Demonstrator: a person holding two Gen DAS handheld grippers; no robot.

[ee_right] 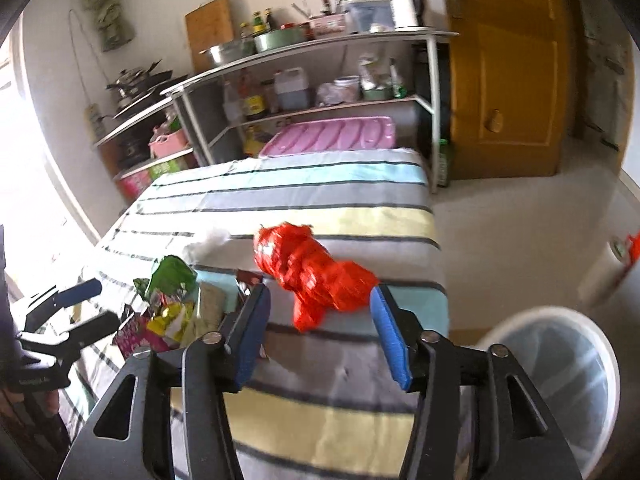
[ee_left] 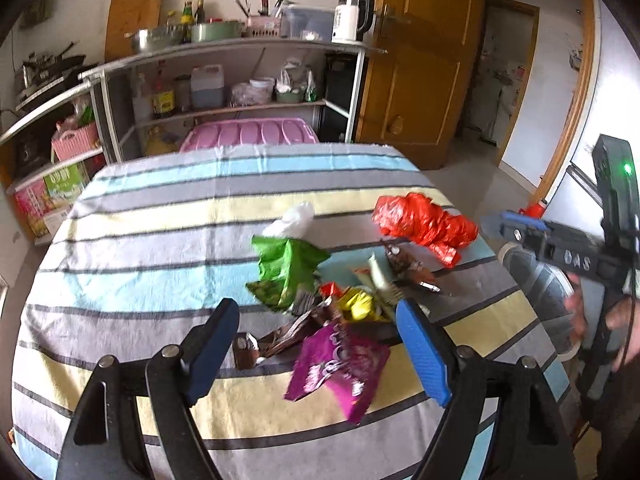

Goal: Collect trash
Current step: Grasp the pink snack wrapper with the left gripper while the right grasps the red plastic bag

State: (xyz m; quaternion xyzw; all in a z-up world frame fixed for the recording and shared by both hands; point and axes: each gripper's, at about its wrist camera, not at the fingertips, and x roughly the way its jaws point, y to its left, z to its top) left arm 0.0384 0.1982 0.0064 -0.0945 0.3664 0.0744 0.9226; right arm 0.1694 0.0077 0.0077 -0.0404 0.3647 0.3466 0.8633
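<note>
Both grippers are spread and empty — the left gripper (ee_left: pixel 316 344) above the wrappers (ee_left: pixel 340 320) heaped on the striped surface (ee_left: pixel 160 240), the right gripper (ee_right: pixel 316 332) near the red bag (ee_right: pixel 312 276). Bin (ee_right: pixel 560 360) beside the surface.

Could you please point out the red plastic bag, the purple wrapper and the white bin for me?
red plastic bag (ee_right: pixel 312 276): right wrist view, middle of the crumpled bag.
purple wrapper (ee_left: pixel 340 368): left wrist view, centre of its printed face.
white bin (ee_right: pixel 532 316): right wrist view, far rim.
</note>
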